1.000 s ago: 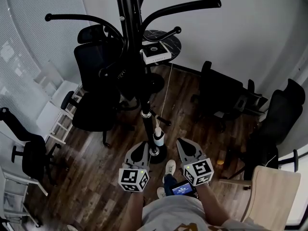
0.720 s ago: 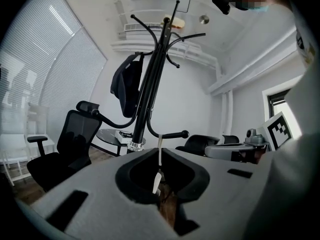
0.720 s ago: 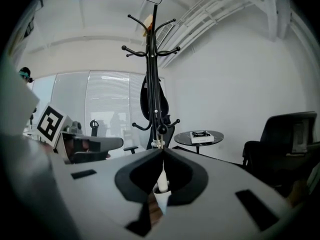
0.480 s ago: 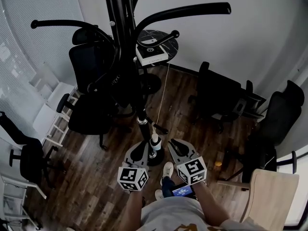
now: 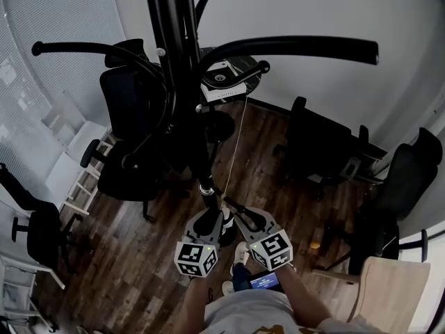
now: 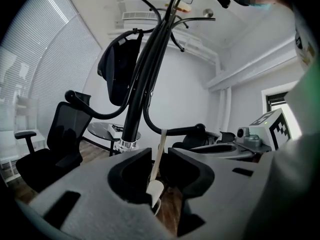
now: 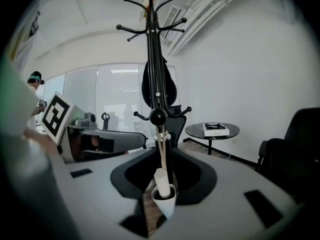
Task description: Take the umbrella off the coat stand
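Head view first: umbrella (image 5: 226, 220) — judged to be the small white piece — hung low beside the coat stand (image 5: 182, 82) on a pale strap (image 5: 236, 141) from a lower hook (image 5: 252, 67), with the left gripper (image 5: 208, 218) and right gripper (image 5: 245, 214) on either side of it. Left gripper view: jaws narrowly apart, strap and white end in the gap, unpinched. Right gripper view: jaws wider, white body between them. It looked light and free to swing — better gripped on the firm body than the limp strap.
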A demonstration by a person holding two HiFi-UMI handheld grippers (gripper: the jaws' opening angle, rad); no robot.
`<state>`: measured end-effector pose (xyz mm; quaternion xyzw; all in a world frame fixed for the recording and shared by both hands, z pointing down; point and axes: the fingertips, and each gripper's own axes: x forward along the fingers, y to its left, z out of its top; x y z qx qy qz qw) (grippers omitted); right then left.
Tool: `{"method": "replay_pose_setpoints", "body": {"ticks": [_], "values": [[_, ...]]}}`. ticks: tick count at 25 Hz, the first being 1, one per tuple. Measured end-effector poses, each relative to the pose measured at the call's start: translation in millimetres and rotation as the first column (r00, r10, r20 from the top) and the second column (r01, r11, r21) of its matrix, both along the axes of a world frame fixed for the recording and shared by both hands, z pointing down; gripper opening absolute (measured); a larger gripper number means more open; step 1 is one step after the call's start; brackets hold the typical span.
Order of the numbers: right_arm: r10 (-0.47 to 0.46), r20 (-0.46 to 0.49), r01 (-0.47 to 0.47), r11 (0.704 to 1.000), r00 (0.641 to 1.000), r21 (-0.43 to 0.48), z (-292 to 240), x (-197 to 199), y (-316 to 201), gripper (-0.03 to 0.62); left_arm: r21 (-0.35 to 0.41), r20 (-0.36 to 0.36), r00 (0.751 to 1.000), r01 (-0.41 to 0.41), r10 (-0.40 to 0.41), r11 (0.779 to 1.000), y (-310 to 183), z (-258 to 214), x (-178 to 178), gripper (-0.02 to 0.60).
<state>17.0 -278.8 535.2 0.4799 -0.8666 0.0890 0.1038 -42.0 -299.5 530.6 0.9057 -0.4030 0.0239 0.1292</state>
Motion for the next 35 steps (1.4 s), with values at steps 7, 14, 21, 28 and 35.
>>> {"method": "replay_pose_setpoints", "body": {"ticks": [7, 14, 21, 28, 35], "values": [[-0.027, 0.000, 0.027, 1.000, 1.000, -0.009, 4.8, -2.3, -21.1, 0.087, -0.007, -0.014, 0.999, -0.042, 0.042, 0.999, -18.4, 4.8, 13.6, 0.095], [-0.050, 0.036, 0.050, 0.998, 0.998, -0.022, 9.3, -4.6, -31.5, 0.087, -0.027, -0.013, 0.998, -0.064, 0.063, 0.998, -26.5, 14.1, 17.9, 0.094], [-0.053, 0.042, 0.054, 0.998, 0.998, -0.034, 15.1, -6.2, -33.9, 0.087, -0.020, -0.033, 0.993, -0.117, 0.117, 0.993, -26.7, 14.5, 23.5, 0.053], [-0.086, 0.073, 0.088, 0.996, 0.994, -0.018, 9.8, -12.6, -37.7, 0.086, -0.040, -0.049, 0.989, -0.143, 0.141, 0.989, -23.9, 14.5, 22.6, 0.026], [-0.113, 0.095, 0.116, 0.993, 0.989, -0.022, 9.8, -24.4, -40.0, 0.069, -0.055, -0.056, 0.989, -0.140, 0.137, 0.989, -20.9, 13.8, 15.7, 0.025]]}}
